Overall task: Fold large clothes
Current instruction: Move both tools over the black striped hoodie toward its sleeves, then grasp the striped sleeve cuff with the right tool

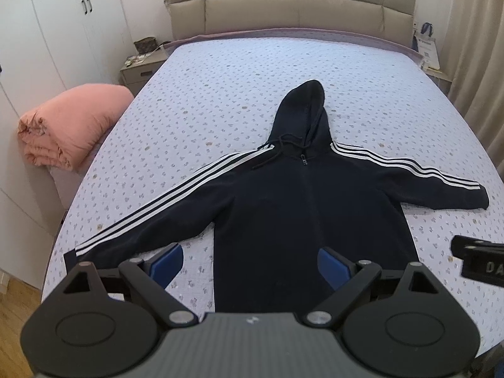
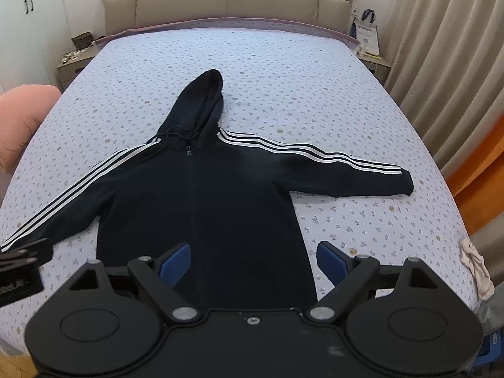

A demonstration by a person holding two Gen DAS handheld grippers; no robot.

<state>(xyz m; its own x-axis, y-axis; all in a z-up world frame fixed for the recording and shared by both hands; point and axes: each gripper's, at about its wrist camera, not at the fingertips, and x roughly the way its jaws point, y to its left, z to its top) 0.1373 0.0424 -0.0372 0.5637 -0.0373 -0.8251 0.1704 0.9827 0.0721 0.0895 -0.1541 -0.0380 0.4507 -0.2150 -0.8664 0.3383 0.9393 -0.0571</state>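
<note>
A dark navy zip hoodie (image 1: pixel 302 208) with white sleeve stripes lies flat, front up, on the bed (image 1: pixel 220 88), sleeves spread to both sides and hood pointing at the headboard. It also shows in the right wrist view (image 2: pixel 201 201). My left gripper (image 1: pixel 250 261) is open and empty, held above the hoodie's lower left hem. My right gripper (image 2: pixel 253 260) is open and empty above the lower right hem. The right gripper shows at the right edge of the left wrist view (image 1: pixel 478 260).
The bed has a pale dotted quilt (image 2: pixel 283 72) and a beige headboard (image 1: pixel 289 3). A rolled pink duvet (image 1: pixel 69 126) sits left of the bed. Nightstands (image 1: pixel 141 69) flank the head. Curtains (image 2: pixel 441 63) hang on the right. A small cloth (image 2: pixel 475 267) hangs at the bed's right edge.
</note>
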